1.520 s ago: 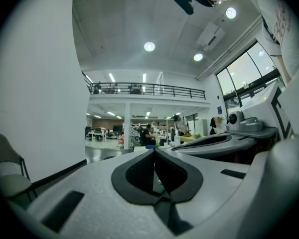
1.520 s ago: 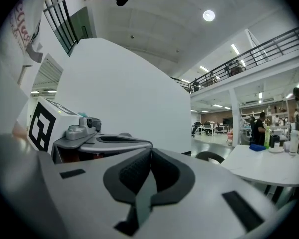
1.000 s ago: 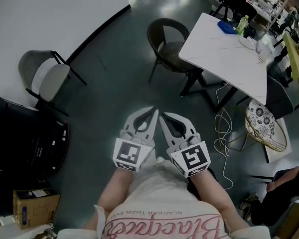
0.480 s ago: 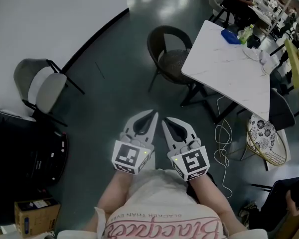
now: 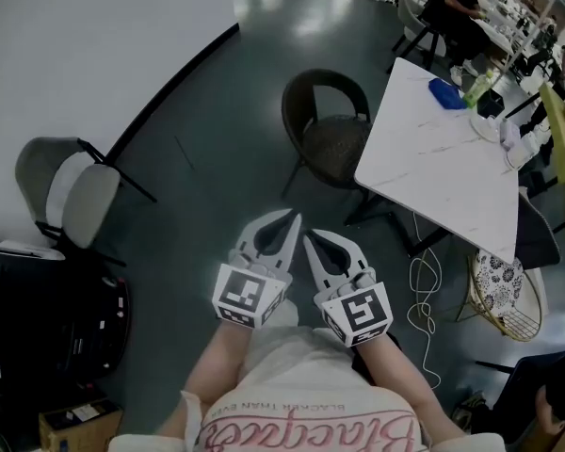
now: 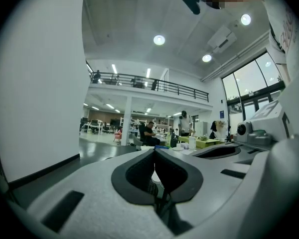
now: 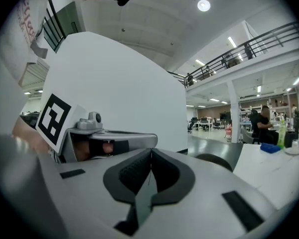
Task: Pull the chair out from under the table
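A dark round-backed chair (image 5: 328, 125) stands on the grey floor, its seat tucked partly under the white marble table (image 5: 443, 172). My left gripper (image 5: 292, 217) and right gripper (image 5: 308, 238) are held side by side in front of me, pointing at the chair from short of it. Both are shut with nothing between the jaws. In the right gripper view the chair's back (image 7: 214, 159) and the table's corner (image 7: 269, 168) show beyond the closed right gripper (image 7: 150, 156). The left gripper (image 6: 154, 156) likewise shows closed pads.
A grey chair (image 5: 71, 191) stands by the white wall (image 5: 94, 45) at left, above a black case (image 5: 47, 318) and a cardboard box (image 5: 75, 427). A white cable (image 5: 419, 281) and a wicker seat (image 5: 504, 295) lie right of the table. A blue object (image 5: 447, 94) is on the table.
Both grippers, still shut and side by side, have advanced toward the chair and table, which now sit closer and lower in the head view.
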`<move>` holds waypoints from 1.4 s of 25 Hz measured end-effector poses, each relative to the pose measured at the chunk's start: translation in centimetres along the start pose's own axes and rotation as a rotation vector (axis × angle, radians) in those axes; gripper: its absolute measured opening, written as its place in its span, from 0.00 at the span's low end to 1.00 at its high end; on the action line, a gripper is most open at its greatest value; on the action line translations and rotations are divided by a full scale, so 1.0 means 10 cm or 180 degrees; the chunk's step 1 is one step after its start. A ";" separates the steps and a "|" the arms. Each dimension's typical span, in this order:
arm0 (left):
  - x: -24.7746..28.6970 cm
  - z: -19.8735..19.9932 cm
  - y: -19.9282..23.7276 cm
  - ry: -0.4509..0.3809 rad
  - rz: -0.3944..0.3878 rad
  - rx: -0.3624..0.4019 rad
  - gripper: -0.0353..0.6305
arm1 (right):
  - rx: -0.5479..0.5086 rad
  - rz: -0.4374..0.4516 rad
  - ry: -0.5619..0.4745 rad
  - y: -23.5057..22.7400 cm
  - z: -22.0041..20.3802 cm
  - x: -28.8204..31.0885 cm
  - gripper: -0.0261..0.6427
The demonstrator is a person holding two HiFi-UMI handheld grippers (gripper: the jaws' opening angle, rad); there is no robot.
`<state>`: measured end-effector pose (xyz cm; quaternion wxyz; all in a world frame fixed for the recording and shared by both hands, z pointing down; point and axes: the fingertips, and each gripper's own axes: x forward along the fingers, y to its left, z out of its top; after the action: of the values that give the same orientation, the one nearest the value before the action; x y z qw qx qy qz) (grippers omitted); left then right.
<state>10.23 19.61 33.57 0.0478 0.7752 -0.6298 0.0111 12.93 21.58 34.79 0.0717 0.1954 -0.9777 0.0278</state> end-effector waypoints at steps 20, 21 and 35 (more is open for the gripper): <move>0.94 0.01 1.39 0.0071 -0.0213 -0.0183 0.06 | 0.0142 -0.0094 0.0039 -0.70 0.22 1.57 0.04; 0.97 -0.01 1.41 0.0078 -0.0214 -0.0200 0.06 | 0.0007 -0.0087 0.0078 -0.68 0.22 1.62 0.04; 1.81 -0.17 2.10 0.0247 -0.0129 -0.0314 0.06 | -0.0073 -0.0271 0.0287 -1.49 0.13 2.40 0.04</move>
<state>-6.45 -2.17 37.91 0.1105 0.7835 -0.6114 0.0091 -3.45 -1.33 37.54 0.1190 0.2345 -0.9645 0.0223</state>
